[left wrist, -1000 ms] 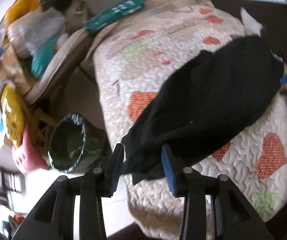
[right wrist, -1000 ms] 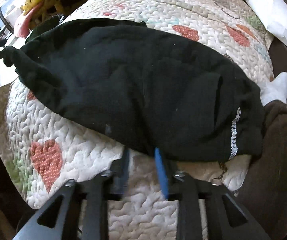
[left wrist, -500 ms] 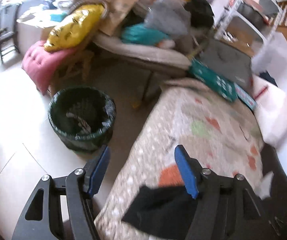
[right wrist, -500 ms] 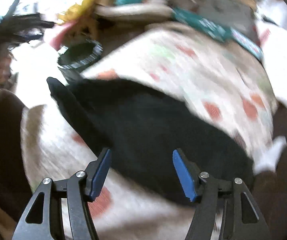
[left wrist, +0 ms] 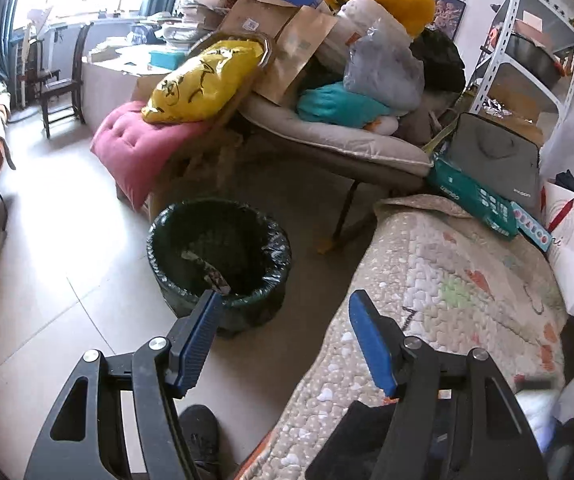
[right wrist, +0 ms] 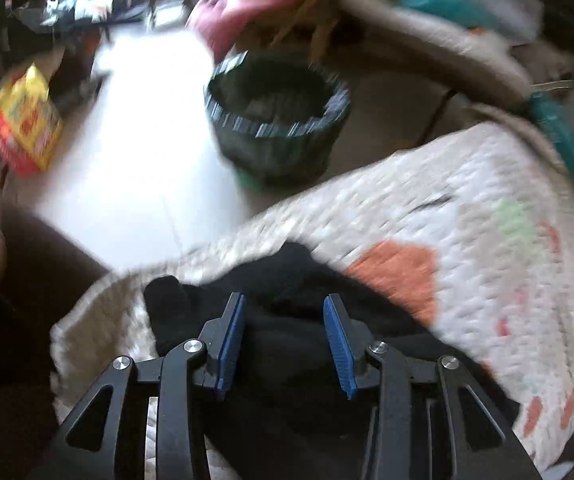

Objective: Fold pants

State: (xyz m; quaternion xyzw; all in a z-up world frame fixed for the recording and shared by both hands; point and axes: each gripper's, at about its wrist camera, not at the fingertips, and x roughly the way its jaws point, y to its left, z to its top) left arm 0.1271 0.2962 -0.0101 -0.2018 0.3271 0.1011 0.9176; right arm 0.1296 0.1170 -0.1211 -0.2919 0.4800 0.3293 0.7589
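The black pants [right wrist: 287, 280] lie on a quilted cover with coloured hearts [right wrist: 467, 216]. In the right wrist view, which is blurred, my right gripper [right wrist: 285, 306] is open just above the near end of the pants, holding nothing. In the left wrist view only a corner of the pants [left wrist: 367, 428] shows at the bottom, behind the right finger. My left gripper [left wrist: 285, 304] is open and empty, raised off the quilt [left wrist: 447, 288] and pointing out over the floor and the bin.
A dark green bin [left wrist: 219, 256] stands on the tiled floor left of the quilt's edge. Behind it a lounger [left wrist: 335, 136] is piled with bags, a yellow sack and a pink cushion. A green box [left wrist: 471, 196] and grey case lie at the quilt's far end.
Both grippers have let go and lifted away from the pants, swinging up toward the room. The right gripper has moved to the pants' near end and narrowed its opening a little.
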